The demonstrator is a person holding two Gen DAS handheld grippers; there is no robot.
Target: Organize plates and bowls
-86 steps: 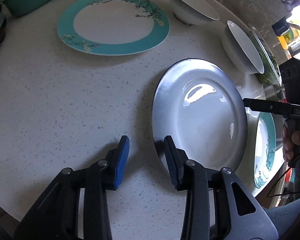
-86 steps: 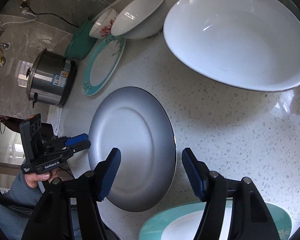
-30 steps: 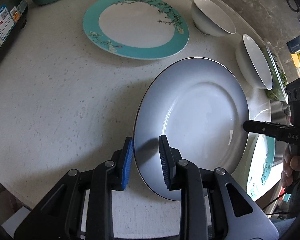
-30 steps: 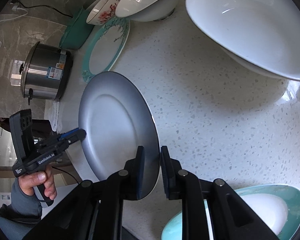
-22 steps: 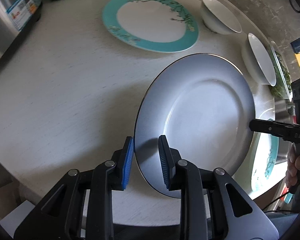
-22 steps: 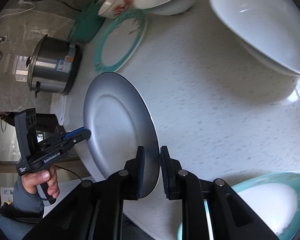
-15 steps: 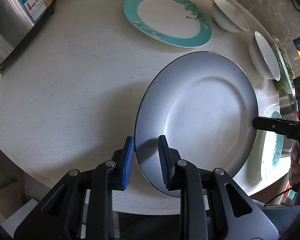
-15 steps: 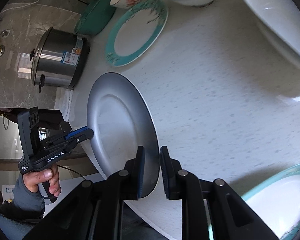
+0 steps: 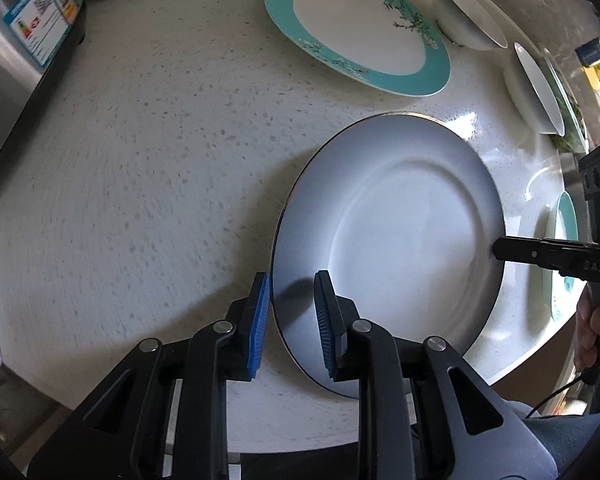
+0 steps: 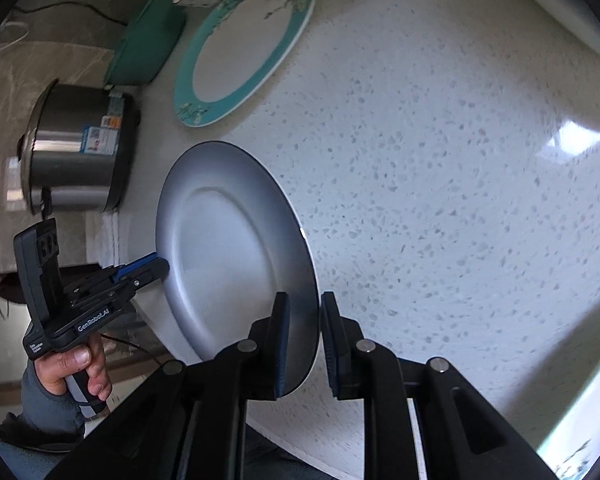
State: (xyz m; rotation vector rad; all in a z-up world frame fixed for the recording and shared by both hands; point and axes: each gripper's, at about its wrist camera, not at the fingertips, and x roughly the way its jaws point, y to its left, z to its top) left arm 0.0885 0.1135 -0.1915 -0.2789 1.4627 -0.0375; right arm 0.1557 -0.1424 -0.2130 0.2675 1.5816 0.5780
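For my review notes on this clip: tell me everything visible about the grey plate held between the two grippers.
The grey plate is round, glossy, ceramic-looking, pale at its shallow well and shading to darker blue-grey at the broad rim, which has a thin dark-gold edge line. It looks empty and clean. It is held over the speckled white counter, tilted in the right wrist view. The left gripper clamps one edge and the right gripper the opposite edge, jaws on both faces; whether it touches the counter cannot be told.

Home kitchen: speckled stone counter [image 9: 148,128], steel cooker [image 10: 76,152], crockery.
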